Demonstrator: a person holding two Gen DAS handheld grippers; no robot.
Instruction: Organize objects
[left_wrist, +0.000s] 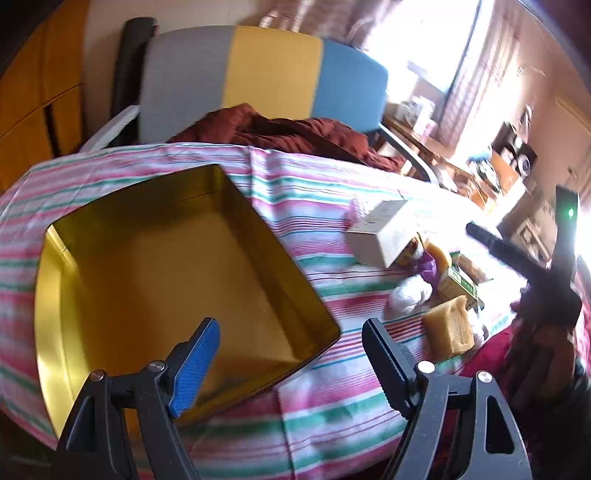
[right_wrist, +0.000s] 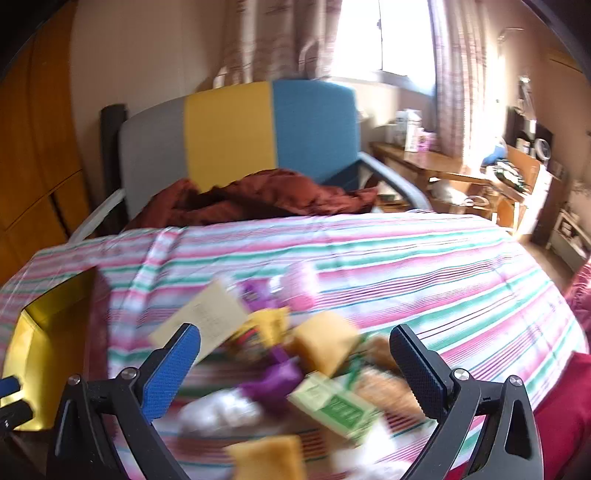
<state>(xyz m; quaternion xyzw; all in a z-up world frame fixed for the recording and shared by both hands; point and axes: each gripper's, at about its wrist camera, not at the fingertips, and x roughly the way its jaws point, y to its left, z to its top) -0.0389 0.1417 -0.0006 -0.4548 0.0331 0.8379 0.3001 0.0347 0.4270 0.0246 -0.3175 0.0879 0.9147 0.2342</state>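
- Striped cloth (left_wrist: 332, 206) covers the table; a chair (right_wrist: 229, 133) with grey, yellow and blue panels stands behind its far edge.
- Gold tin (left_wrist: 177, 280): empty, at the table's left edge.
- Pile of small items (right_wrist: 295, 362): near the front edge, right of the tin; includes a white box (left_wrist: 380, 232), a green carton (right_wrist: 332, 406) and a yellow sponge (left_wrist: 448, 326).
- Left gripper (left_wrist: 291, 362): fingers apart, holding nothing, over the tin's near corner.
- Right gripper (right_wrist: 295, 369): fingers apart, holding nothing, above the pile.

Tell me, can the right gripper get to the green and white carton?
Probably yes. The open right gripper hovers right above the green and white carton, which lies on top of the snack pile, nothing covering it.
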